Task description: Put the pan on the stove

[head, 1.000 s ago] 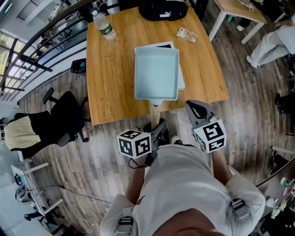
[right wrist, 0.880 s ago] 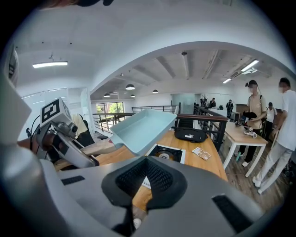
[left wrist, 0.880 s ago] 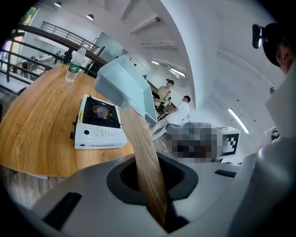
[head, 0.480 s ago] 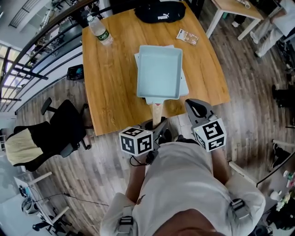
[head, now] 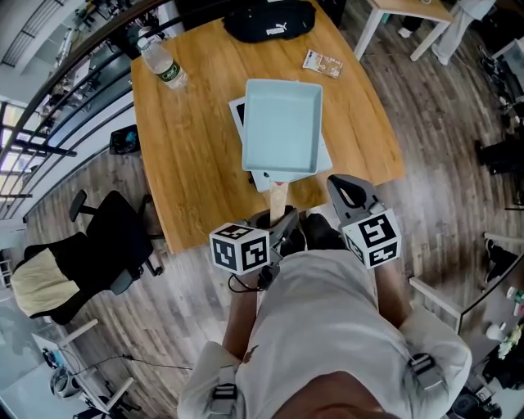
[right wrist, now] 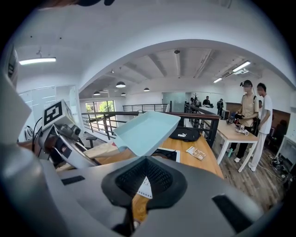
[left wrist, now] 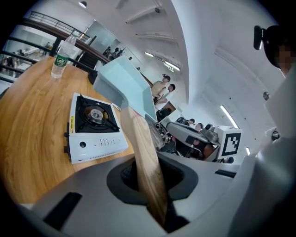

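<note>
- The pan (head: 282,127) is being held in the air directly over the stove (head: 238,110), not seated on it. In the left gripper view a clear gap is showing between the pan (left wrist: 125,85) and the burner grate of the stove (left wrist: 95,127), with the pan's far end tipped upward.
- The left claw (left wrist: 152,194) is being clamped tight on the wooden handle (left wrist: 145,162), well back from the pan body. That grip point is probably being used so the claw is staying off the near side of the stove while the body is lowered.
- A long lever is being carried that way, so the tilt is likely being caused by the pan's weight. Levelling is judged necessary before touchdown.
- From the head view almost all of the stove is being covered by the pan, with only its left edge and near corner showing. Lateral alignment is judged close; mainly the descent is left.
- The right claw (right wrist: 138,203) is being held with its jaws together and nothing in them. Only the bench and a strip of the stove are being seen past them.
- The right claw (head: 348,195) is being parked to the near right of the stove, off the bench (head: 188,147) edge, presumably to stay out of the pan's path.
- The bottle (head: 160,61), black bag (head: 270,18) and packet (head: 322,62) are lying beyond the stove, well apart from it; no interference is expected.
</note>
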Demonstrator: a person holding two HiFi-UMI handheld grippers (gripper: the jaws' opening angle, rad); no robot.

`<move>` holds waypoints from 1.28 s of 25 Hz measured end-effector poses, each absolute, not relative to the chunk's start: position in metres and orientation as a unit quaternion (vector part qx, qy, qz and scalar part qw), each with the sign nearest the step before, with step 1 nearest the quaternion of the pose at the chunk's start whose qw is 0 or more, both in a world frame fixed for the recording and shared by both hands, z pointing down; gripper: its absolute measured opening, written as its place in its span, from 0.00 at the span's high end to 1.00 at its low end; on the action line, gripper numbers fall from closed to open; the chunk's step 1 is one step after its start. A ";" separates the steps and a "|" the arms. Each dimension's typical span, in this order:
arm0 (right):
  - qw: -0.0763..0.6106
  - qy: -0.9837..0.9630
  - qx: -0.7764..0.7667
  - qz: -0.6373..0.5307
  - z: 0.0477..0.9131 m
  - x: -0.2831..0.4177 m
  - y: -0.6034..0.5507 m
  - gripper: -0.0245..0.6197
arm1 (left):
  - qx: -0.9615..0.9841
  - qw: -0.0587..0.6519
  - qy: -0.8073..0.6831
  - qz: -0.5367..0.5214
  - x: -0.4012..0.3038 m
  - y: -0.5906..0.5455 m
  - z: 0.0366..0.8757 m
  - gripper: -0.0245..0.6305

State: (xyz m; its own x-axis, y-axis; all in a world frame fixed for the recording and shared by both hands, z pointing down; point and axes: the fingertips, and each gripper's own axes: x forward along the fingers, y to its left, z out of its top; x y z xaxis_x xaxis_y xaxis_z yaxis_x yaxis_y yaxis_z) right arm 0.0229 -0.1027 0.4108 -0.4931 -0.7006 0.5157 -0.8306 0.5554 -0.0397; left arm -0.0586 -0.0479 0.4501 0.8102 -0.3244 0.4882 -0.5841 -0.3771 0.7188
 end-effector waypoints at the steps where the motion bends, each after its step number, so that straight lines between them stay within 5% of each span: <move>1: 0.228 -0.852 0.450 0.144 0.411 0.024 -0.105 0.93 | 0.819 0.484 -0.276 0.135 -0.057 -0.050 0.450 0.87; 32: 0.259 -0.867 0.392 0.164 0.451 0.027 -0.181 0.93 | 0.786 0.522 -0.299 0.142 -0.040 -0.107 0.494 0.87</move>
State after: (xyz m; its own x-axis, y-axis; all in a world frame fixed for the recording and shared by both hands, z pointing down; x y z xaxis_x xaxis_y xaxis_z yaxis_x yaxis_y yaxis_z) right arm 0.0273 -0.1808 0.4506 -0.5586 -0.5944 0.5786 -0.7649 0.6389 -0.0820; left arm -0.0401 -0.1068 0.4941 0.7806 -0.3230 0.5351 -0.6186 -0.2763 0.7355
